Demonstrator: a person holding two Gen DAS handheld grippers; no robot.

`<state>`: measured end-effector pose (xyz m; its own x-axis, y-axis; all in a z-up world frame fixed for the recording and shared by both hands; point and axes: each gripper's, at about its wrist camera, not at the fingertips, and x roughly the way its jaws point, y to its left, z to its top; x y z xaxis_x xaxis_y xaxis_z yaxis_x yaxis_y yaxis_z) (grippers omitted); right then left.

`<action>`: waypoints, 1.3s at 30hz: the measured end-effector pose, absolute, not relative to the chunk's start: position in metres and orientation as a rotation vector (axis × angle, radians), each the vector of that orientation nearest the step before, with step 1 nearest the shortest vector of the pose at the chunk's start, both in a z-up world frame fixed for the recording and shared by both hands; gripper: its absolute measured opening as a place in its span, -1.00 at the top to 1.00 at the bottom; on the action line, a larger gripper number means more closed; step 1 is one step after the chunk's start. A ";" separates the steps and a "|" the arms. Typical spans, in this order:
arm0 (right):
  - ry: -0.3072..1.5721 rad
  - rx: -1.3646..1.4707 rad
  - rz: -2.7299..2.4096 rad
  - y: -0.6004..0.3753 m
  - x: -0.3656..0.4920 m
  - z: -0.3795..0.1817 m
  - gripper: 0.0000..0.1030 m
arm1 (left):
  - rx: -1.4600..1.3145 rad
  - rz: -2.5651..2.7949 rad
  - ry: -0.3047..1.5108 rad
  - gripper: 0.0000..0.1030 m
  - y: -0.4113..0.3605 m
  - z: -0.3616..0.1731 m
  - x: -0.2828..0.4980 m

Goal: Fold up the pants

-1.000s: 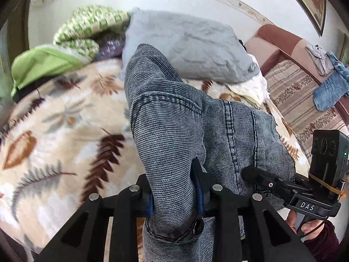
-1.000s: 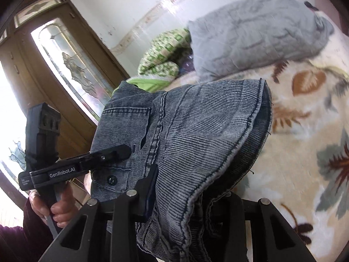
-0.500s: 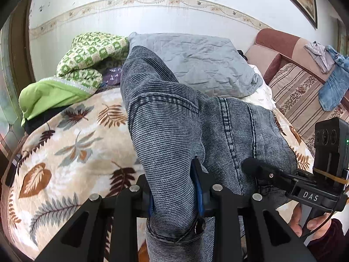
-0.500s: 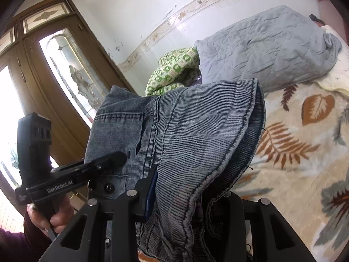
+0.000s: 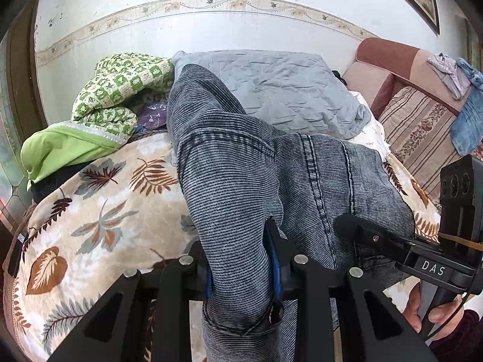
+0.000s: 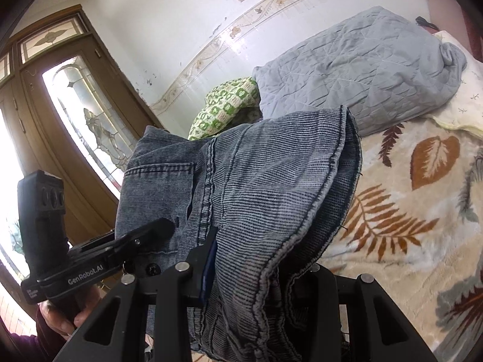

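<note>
- the bed [image 5: 99, 211], spread with a leaf-print blanket, is seen below.
- the pants [image 5: 241, 187] are held bunched above it, mid-carry.
- the left gripper [image 5: 241, 259] is clamped on denim.
- the right gripper [image 6: 250, 259] is clamped on a hem.
- next, judged: the pants are to be lowered and laid flat.

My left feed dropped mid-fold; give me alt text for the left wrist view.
The left tool is clamped on a bunched fold of grey jeans, lifted over a leaf-print blanket. The right tool grips the jeans alongside; a grey quilt lies behind.
</note>
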<state>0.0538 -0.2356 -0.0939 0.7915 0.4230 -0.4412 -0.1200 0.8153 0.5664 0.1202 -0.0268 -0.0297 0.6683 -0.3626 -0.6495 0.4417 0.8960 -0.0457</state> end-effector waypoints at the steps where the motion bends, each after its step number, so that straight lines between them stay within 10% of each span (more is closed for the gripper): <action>1: 0.590 0.548 0.306 -0.236 0.057 -0.094 0.25 | 0.118 -0.453 0.705 0.42 -0.027 -0.030 0.123; 39: 0.733 0.538 0.246 -0.253 0.128 -0.111 0.25 | 0.119 -0.415 0.769 0.42 -0.048 -0.083 0.183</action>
